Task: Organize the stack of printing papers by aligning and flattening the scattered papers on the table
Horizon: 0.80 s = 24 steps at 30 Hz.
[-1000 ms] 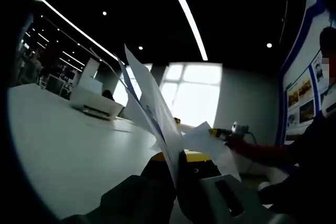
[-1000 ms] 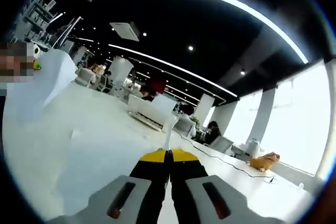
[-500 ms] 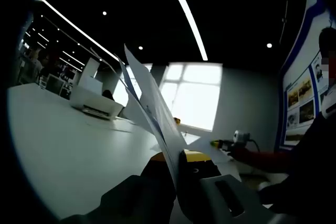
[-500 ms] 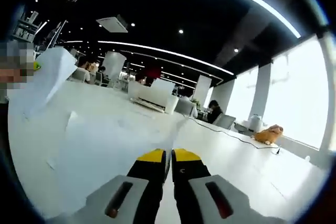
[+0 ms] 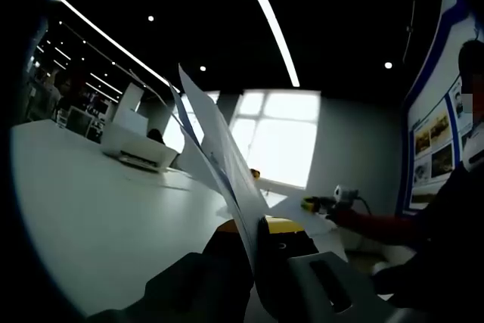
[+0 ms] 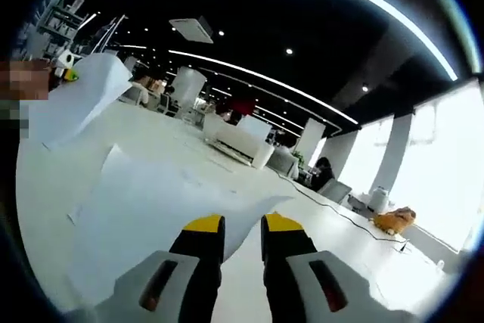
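My left gripper (image 5: 257, 225) is shut on several white paper sheets (image 5: 219, 149), which stand up on edge from its jaws above the white table (image 5: 91, 209). Their far corner (image 5: 291, 206) reaches my right gripper (image 5: 314, 203), which comes in from the right on a red sleeve. In the right gripper view my right gripper (image 6: 242, 225) stands open, its yellow-tipped jaws apart, just over the table (image 6: 340, 262). White sheets (image 6: 151, 202) spread out ahead of it to the left, one edge reaching toward the gap. A lifted sheet (image 6: 83, 100) rises at the far left by the left gripper (image 6: 69, 75).
A white box-shaped machine (image 5: 140, 149) sits far back on the table, also seen as the white machine (image 6: 242, 145). An orange soft toy (image 6: 393, 219) and a dark cable (image 6: 333, 209) lie toward the windows. Posters (image 5: 435, 138) hang on the right wall.
My right gripper's jaws have parted from shut to open, and its view has shifted over the sheets. The left gripper keeps the same hold on the upright sheets.
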Motion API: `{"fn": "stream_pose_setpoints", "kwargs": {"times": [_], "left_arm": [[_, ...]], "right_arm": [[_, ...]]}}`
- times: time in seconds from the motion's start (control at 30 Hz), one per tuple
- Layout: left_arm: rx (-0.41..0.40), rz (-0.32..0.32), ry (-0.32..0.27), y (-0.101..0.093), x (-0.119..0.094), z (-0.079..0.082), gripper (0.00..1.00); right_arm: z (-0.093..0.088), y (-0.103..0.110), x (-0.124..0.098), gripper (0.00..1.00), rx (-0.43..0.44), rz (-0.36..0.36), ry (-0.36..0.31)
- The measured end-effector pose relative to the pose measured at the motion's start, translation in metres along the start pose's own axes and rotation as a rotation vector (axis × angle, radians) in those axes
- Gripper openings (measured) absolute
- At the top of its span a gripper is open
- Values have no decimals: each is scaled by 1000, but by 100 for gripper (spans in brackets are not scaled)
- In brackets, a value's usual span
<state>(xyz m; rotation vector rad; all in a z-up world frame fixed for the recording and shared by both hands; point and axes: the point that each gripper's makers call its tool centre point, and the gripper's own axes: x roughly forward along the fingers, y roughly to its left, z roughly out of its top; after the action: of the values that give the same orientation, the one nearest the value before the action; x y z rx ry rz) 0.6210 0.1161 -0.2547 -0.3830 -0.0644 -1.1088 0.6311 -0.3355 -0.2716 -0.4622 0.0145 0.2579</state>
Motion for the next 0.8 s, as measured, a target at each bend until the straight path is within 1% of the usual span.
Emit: {"fn": "stream_pose_setpoints", "kwargs": {"times": [0.17,0.23,0.27,0.33,0.37,0.43,0.5,0.57,0.63,0.7,0.73,0.8], "left_arm": [[0,0,1,0,0,0,7],[1,-1,1,0,0,0,7],[1,-1,1,1,0,0,7],[0,-1,1,1,0,0,7],[0,-1,1,1,0,0,7],[1,-2,0,1,0,0,7],[0,-3,0,1,0,0,7],[1,-2,1,1,0,0,7],[3,-2,1,1,0,0,7],[3,-2,1,1,0,0,7],[3,-2,1,1,0,0,7],[3,-2,0,1,0,0,7]], "right_arm": [[3,2,10,14,-9,55,3],[5,-3,15,12,-20,54,19],[8,-4,13,12,-28,47,11],[10,-2,11,14,-11,57,-1],[9,-1,10,17,-8,58,-4],[2,2,10,21,-6,62,15],[-3,5,10,21,2,74,14],[-7,7,10,17,-5,75,34],[-6,8,10,13,-9,72,31],[-4,10,10,2,-1,81,26],[-3,12,9,0,21,93,26],[-2,13,10,0,60,103,24]]}}
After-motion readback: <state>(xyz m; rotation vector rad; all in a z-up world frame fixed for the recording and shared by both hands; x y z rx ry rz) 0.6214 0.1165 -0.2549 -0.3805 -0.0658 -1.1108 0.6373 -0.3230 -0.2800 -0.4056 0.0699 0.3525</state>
